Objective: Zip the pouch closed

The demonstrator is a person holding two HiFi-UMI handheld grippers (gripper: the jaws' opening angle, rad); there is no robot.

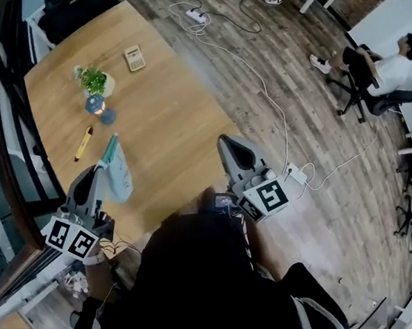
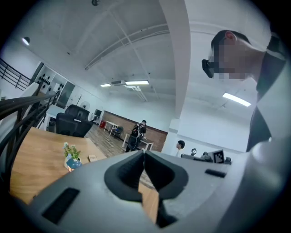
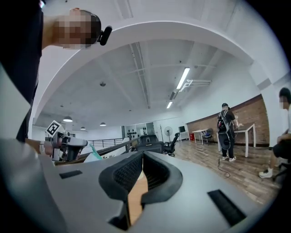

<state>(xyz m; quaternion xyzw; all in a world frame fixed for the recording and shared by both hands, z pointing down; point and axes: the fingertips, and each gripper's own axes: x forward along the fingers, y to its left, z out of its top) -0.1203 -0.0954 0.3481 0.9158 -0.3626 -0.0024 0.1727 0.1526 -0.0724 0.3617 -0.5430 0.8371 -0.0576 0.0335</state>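
So the left claw [image 2: 143, 154] and right claw [image 3: 142, 154] are both clamped shut, nothing in them. The pouch [image 1: 119, 177] is right by the left one's tip, over the wooden table [image 1: 175, 111].

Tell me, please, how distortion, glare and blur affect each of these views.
Head view: fisheye bows the table edge; light is even and the picture sharp. Left gripper view: dark round vignette, ceiling lamp blown out. Right gripper view: same vignette, strip light glaring.
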